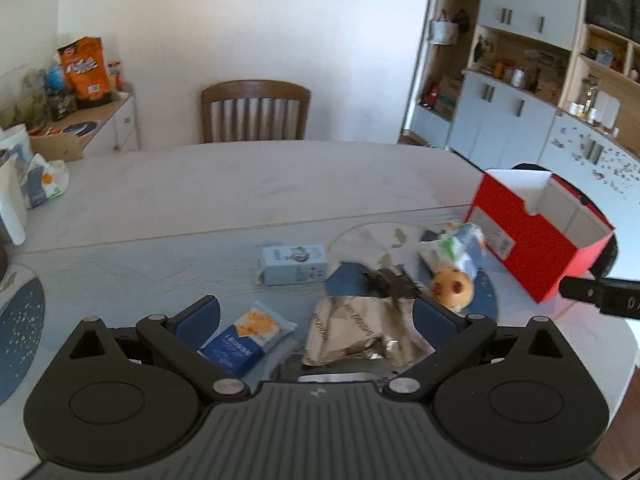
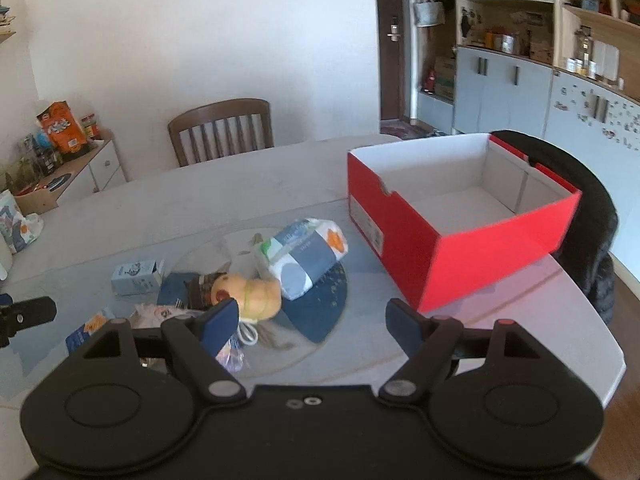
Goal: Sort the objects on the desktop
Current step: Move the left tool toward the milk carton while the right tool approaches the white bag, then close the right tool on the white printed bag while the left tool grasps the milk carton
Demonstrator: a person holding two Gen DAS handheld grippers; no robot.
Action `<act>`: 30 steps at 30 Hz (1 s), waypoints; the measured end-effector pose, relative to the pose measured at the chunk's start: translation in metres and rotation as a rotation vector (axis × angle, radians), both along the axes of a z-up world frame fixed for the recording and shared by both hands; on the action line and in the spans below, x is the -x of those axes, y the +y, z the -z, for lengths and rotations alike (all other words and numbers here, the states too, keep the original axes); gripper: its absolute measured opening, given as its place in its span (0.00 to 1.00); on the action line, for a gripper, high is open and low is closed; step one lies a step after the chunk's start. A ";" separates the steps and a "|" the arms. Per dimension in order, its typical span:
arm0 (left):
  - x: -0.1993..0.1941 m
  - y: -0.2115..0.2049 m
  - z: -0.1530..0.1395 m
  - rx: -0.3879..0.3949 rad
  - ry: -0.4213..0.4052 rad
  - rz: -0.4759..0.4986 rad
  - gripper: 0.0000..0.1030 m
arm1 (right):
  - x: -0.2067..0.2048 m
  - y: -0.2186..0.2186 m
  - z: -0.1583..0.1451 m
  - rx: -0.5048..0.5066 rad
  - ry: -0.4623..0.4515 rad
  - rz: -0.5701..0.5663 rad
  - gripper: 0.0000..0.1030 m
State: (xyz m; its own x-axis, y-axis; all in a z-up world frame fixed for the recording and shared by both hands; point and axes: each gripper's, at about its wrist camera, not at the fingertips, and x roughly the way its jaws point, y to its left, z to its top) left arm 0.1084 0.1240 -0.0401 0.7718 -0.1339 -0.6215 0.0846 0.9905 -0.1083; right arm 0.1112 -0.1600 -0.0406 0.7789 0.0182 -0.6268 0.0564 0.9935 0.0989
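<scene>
Two blue-padded fingers of the left gripper (image 1: pixel 316 312) are standing wide apart over a crumpled foil wrapper (image 1: pixel 360 332) and a blue-and-white packet (image 1: pixel 244 340) — nothing clenched. From the right wrist, the right gripper (image 2: pixel 308 324) is hovering released above the table (image 2: pixel 160 204), yellow toy (image 2: pixel 252 294) just beside its left pad — red box (image 2: pixel 460 240) sitting near, open-topped.

The left claw (image 1: pixel 316 314) covers the near edge of a crinkled foil packet (image 1: pixel 356 332) and part of a blue-and-orange tissue pack (image 1: pixel 248 340). The yellow toy (image 1: pixel 454 290) and wrapped bundle (image 1: pixel 460 246) beyond are motion-blurred. From the right wrist, the right claw (image 2: pixel 310 322) hides the white cord's (image 2: pixel 248 334) near end. The red box (image 1: pixel 532 240) blocks the dark chair behind.
</scene>
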 end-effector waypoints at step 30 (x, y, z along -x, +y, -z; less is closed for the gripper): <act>-0.127 -0.010 0.057 -0.156 0.032 0.113 1.00 | -0.142 0.002 0.053 0.114 0.093 0.025 0.78</act>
